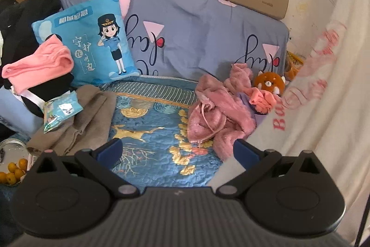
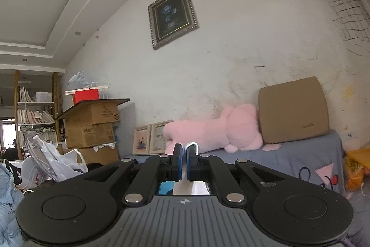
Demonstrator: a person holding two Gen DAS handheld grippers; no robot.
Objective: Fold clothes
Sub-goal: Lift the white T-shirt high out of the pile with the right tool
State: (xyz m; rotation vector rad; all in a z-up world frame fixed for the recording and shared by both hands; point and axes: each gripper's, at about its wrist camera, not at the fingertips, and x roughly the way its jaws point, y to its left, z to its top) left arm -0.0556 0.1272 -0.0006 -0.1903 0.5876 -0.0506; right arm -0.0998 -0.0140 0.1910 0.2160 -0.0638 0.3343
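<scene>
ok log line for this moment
left gripper: open, empty | right gripper: shut on white garment, lifted | pink fleece jacket: unfolded on bed

The blue cushion (image 1: pixel 87 43), ahead and left of the left tongs, carried white Chinese characters beside a cartoon officer. To their right, the white garment (image 1: pixel 307 94) bore red lettering beginning "Bo"; the rest was unreadable.

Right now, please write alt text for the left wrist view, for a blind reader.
The open left gripper hovers over a blue patterned quilt; a white printed garment hangs at right. A fluffy pink jacket lies crumpled ahead, a blue cartoon pillow behind.
</scene>
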